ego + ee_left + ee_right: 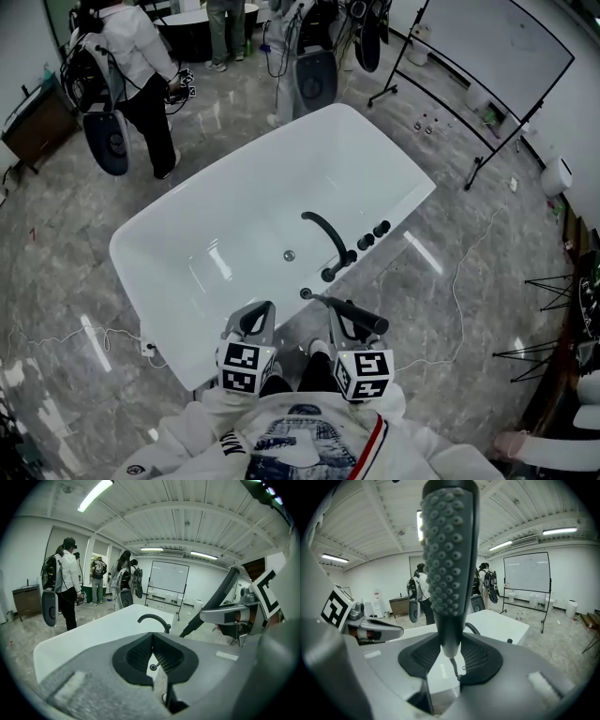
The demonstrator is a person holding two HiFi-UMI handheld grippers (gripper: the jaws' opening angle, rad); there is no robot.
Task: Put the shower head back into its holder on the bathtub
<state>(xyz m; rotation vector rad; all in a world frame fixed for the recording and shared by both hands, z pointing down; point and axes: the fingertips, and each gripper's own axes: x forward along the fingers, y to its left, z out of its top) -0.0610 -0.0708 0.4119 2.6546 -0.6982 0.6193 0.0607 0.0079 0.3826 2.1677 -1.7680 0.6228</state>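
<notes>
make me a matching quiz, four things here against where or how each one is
1 shower head
2 left gripper
3 faucet
4 whiteboard

a on the tub rim
b standing beyond the tub
c shut, empty
d held in the right gripper

Pairs: 1-d, 2-c, 3-a, 4-b

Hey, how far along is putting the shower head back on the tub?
Done: the right gripper has the shower head clamped between its jaws. In hand: it is held by the bathtub near rim, close to the holder. Left: seating it in the holder, which looks empty. The left gripper holds nothing.
</notes>
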